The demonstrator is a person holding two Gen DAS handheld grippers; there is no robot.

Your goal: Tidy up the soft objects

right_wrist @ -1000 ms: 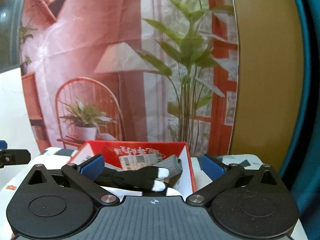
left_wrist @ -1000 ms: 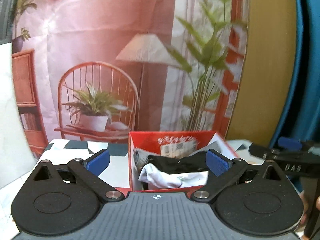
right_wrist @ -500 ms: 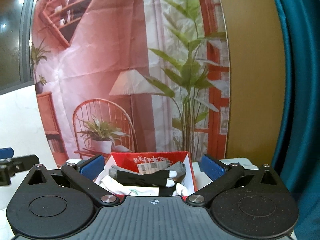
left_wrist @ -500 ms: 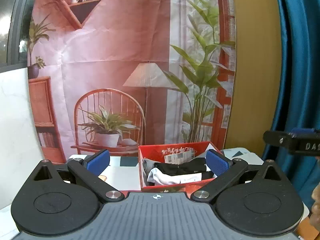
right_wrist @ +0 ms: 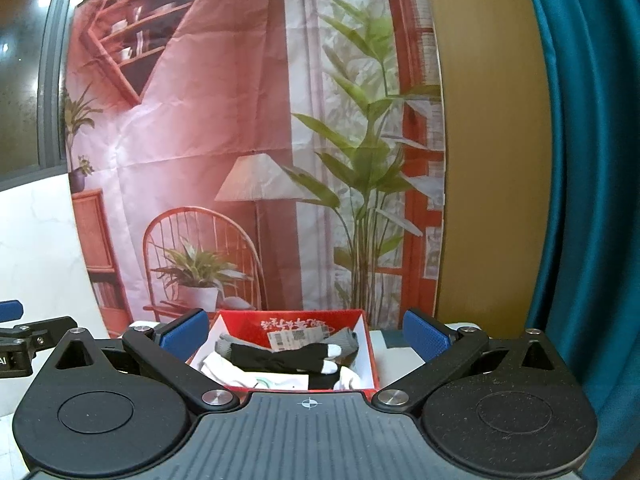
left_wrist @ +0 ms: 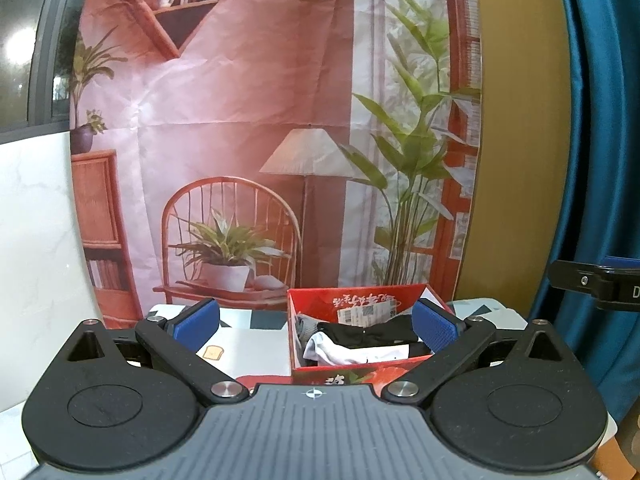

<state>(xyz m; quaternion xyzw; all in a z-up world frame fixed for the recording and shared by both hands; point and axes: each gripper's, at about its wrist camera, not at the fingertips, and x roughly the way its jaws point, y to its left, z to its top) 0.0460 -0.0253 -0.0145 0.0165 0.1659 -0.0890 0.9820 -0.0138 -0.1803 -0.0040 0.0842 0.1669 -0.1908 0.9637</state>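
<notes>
Both the left gripper (left_wrist: pixel 316 322) and right gripper (right_wrist: pixel 306 330) gape wide and empty, having drawn back and up. Beyond them, black, white and grey socks (right_wrist: pixel 288 358) fill the red cardboard box (right_wrist: pixel 370 356); sorting looks finished.

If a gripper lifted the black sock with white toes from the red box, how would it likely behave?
The black sock would probably go floppy and drape, since it already sags across the pile. It looks light. It may drag the white sock beneath it inside the red box.
</notes>
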